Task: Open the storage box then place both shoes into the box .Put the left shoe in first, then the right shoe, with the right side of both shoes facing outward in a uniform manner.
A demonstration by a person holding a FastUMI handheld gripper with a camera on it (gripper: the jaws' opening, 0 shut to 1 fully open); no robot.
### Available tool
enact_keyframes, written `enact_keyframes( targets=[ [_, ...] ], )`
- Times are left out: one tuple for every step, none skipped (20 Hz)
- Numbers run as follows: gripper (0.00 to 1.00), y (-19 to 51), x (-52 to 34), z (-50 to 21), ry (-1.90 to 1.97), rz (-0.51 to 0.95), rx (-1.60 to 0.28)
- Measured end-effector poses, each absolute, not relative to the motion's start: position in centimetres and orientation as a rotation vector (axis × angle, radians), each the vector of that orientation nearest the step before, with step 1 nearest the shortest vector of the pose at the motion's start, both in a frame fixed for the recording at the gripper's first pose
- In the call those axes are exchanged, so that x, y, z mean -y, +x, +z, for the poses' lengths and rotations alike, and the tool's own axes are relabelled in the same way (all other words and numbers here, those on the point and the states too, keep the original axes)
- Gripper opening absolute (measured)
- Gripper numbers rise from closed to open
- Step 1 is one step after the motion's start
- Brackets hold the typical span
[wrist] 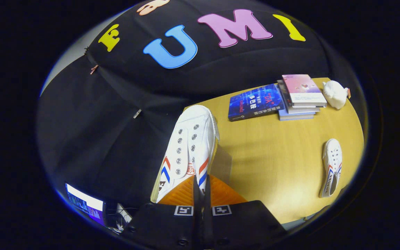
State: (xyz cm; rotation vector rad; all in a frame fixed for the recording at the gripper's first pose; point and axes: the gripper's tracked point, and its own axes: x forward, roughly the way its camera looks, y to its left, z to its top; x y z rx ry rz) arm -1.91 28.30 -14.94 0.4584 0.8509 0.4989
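Gripping a white shoe [189, 146] by its heel, my gripper [201, 194] has its fingers nearly closed together on it, mid-frame, toe pointing up toward the booth wall. A second white shoe [332, 166] lies on the wooden table [273, 163] at right, below stacked books [300, 97] and a blue book [255, 102].

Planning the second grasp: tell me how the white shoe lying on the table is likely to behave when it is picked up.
The second shoe looks like thin canvas with no laces, so its upper will probably fold under a pinch. It seems light for its size. It lies on smooth wood table, so a nudge may slide it. The gripper is shut on the first shoe.
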Motion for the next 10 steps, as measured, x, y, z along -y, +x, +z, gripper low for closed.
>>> enact_keyframes(
  targets=[
    [0.05,-2.2,-29.8,-15.3,0.461,0.512,-0.869],
    [0.05,-2.4,-31.4,-15.8,0.453,0.528,-0.883],
    [0.05,-2.6,-32.8,-16.4,0.445,0.536,-0.898],
    [0.05,-2.9,-34.2,-17.1,0.442,0.541,-0.915],
    [0.05,-3.1,-35.5,-17.9,0.445,0.544,-0.935],
    [0.05,-3.2,-36.7,-18.7,0.457,0.542,-0.955],
    [0.05,-3.4,-37.7,-19.6,0.47,0.536,-0.986],
    [0.05,-3.5,-38.6,-20.4,0.472,0.534,-1.018],
    [0.05,-3.9,-39.4,-21.5,0.46,0.528,-1.041],
    [0.05,-3.9,-39.8,-22.4,0.432,0.521,-1.05]
  ],
)
